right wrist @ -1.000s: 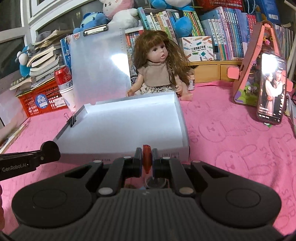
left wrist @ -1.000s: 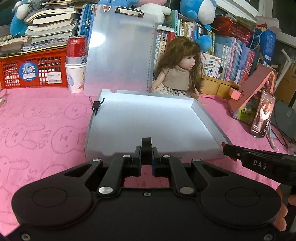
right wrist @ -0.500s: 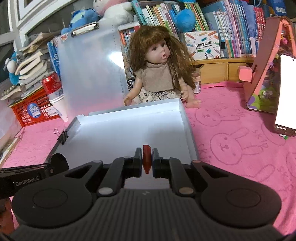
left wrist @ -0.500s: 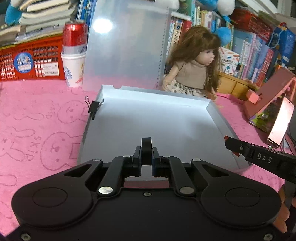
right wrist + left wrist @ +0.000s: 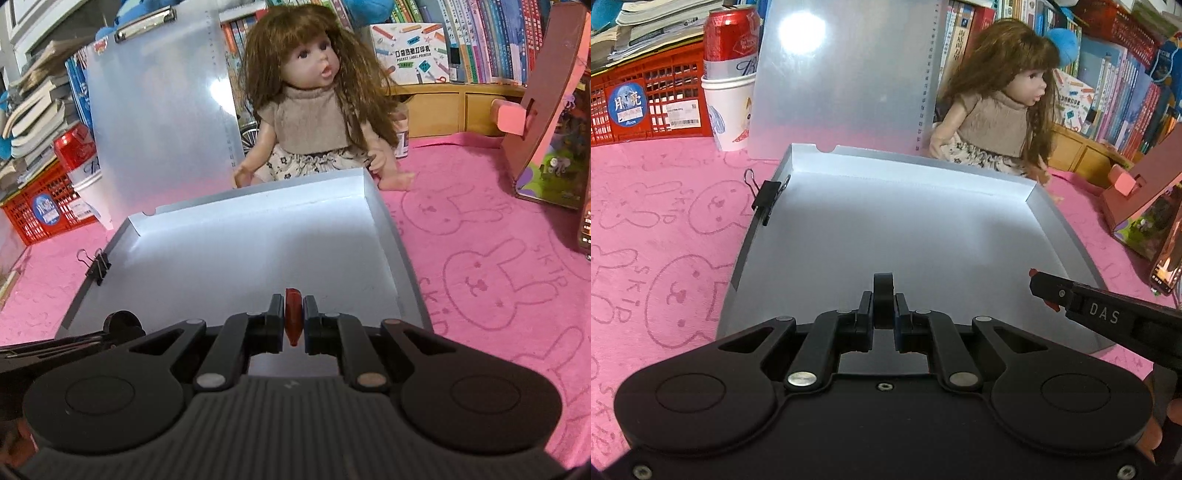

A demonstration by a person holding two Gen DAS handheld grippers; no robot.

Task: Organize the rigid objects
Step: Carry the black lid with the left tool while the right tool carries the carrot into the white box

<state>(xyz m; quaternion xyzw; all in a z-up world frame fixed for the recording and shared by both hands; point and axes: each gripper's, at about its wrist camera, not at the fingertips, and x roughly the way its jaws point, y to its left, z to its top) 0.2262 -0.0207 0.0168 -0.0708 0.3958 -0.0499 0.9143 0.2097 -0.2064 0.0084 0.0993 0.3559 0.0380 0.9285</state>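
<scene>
A shallow white tray lies open on the pink cloth, nothing lying on the floor that shows. My left gripper hangs over its near edge, shut on a small black round piece. My right gripper is over the tray's near edge too, shut on a small red piece. In the left wrist view the right gripper reaches in from the right with red at its tip. In the right wrist view the left gripper's black round piece shows at lower left.
A black binder clip grips the tray's left wall. Behind the tray stand a translucent clipboard, a doll, a red can in a paper cup and a red basket. A pink stand is at the right.
Both grippers have moved forward and slightly down toward the tray, which now fills more of each view. Each keeps its small piece held.
</scene>
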